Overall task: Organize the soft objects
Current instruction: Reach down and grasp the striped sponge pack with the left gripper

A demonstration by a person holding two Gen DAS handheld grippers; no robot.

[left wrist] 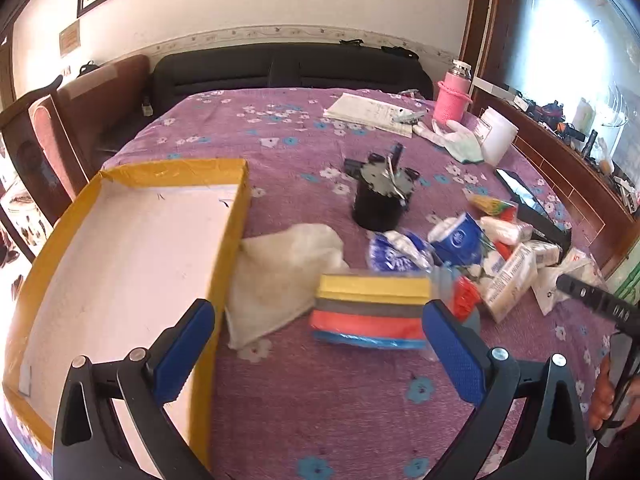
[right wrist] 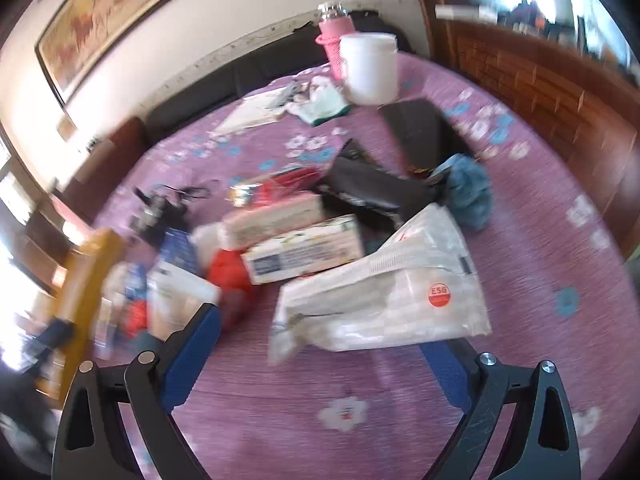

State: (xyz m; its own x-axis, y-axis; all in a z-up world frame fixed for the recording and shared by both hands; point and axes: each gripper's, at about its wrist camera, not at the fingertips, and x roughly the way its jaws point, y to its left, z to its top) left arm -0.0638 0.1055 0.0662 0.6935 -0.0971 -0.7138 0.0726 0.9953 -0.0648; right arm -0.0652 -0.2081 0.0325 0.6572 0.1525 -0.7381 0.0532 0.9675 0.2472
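My left gripper (left wrist: 320, 344) is open just above the purple flowered cloth. A plastic-wrapped stack of sponges (left wrist: 372, 312), yellow, grey, red and blue, lies right ahead of its fingertips, and the right pad (left wrist: 452, 348) overlaps the stack's end. A white cloth (left wrist: 280, 276) lies crumpled left of the sponges, against the open yellow box (left wrist: 224, 264). My right gripper (right wrist: 320, 360) is open too. A white plastic bag with a red sticker (right wrist: 380, 296) lies at its fingertips and covers the tip of the right pad. A blue mesh puff (right wrist: 468, 188) sits beyond that bag.
A black cylinder (left wrist: 380, 196) stands mid-table. Tissue packets and a carton (right wrist: 304, 248) are piled together near a black pouch (right wrist: 372, 192). A white jar (right wrist: 372, 68), a pink bottle (right wrist: 332, 36) and papers (left wrist: 368, 114) sit at the far side. A person's hand (left wrist: 604, 396) shows at the right edge.
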